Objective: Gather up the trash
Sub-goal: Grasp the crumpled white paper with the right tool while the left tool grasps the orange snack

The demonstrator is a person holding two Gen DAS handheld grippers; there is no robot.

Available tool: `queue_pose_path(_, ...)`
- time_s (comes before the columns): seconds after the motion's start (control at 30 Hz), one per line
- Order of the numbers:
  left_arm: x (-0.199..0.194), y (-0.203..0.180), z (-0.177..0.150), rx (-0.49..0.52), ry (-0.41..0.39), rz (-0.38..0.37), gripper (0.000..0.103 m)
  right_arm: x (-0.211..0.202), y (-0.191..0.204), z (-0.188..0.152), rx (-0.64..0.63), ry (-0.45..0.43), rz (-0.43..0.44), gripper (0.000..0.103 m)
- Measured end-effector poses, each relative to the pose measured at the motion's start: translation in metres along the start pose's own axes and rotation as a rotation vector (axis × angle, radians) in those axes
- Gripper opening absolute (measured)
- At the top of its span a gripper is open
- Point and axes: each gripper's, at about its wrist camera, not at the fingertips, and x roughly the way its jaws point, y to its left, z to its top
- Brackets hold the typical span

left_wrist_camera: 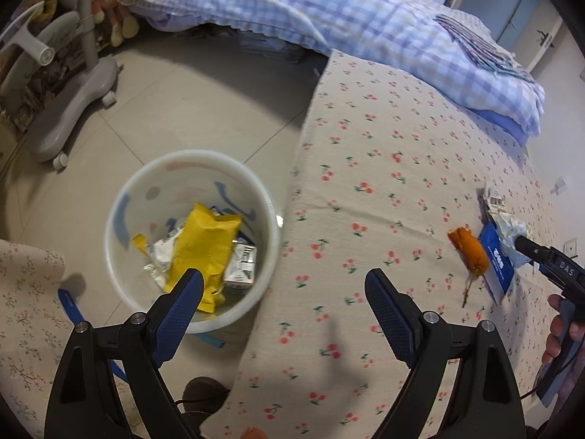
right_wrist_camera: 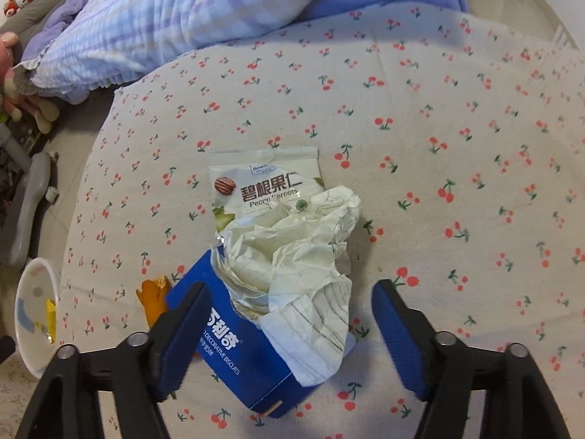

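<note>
The trash lay in two places: some already in the white bin (left_wrist_camera: 190, 237) on the floor tiles, the rest on the cherry-print bedsheet (right_wrist_camera: 438, 146). The right gripper (right_wrist_camera: 290, 329) hung over the sheet with its jaws apart, straddling a crumpled sheet of lined paper (right_wrist_camera: 299, 274) without either pad pressing on it. That paper lay on top of a blue biscuit box (right_wrist_camera: 252, 362) and overlapped a pecan kernel packet (right_wrist_camera: 263, 183) beyond it. An orange wrapper (right_wrist_camera: 155, 296), possibly a sausage snack, sat just beside the box on the bin side, partly hidden by the gripper's finger. The left gripper (left_wrist_camera: 283, 303) was spread wide and empty, one finger above the bin, the other over the bed's edge. Inside the bin were a yellow snack bag (left_wrist_camera: 204, 248), white paper scraps (left_wrist_camera: 161, 256) and a small silver carton (left_wrist_camera: 241, 267). A checked blue quilt (left_wrist_camera: 329, 18) was heaped at the far end of the bed, and a grey wheeled stand (left_wrist_camera: 69, 109) stood on the floor beyond the bin.
</note>
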Motion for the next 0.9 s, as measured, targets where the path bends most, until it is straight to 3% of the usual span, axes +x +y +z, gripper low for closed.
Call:
queue_pose_path(0.07, 0.002, -0.015, 0.000, 0.018, 0.005, -0.009, 0.091, 0.004, -0.003, 0.000, 0.007, 0.021, 0.029, 0.056)
queue_pose_path(0.1, 0.003, -0.021, 0.000, 0.026, 0.008, -0.014, 0.092, 0.004, -0.003, 0.000, 0.004, 0.027, 0.044, 0.044)
queue_pose_path(0.13, 0.005, -0.029, -0.001, 0.035, 0.012, -0.019, 0.092, 0.004, -0.003, 0.000, -0.007, 0.030, 0.055, 0.043)
queue_pose_path(0.63, 0.027, -0.137, -0.001, 0.122, 0.067, -0.163, 0.091, -0.050, -0.054, -0.012, -0.019, -0.044, 0.015, 0.041)
queue_pose_path(0.9, 0.040, -0.171, -0.005, 0.112, 0.063, -0.177, 0.088, -0.073, -0.086, -0.025, 0.020, -0.056, 0.010, 0.041)
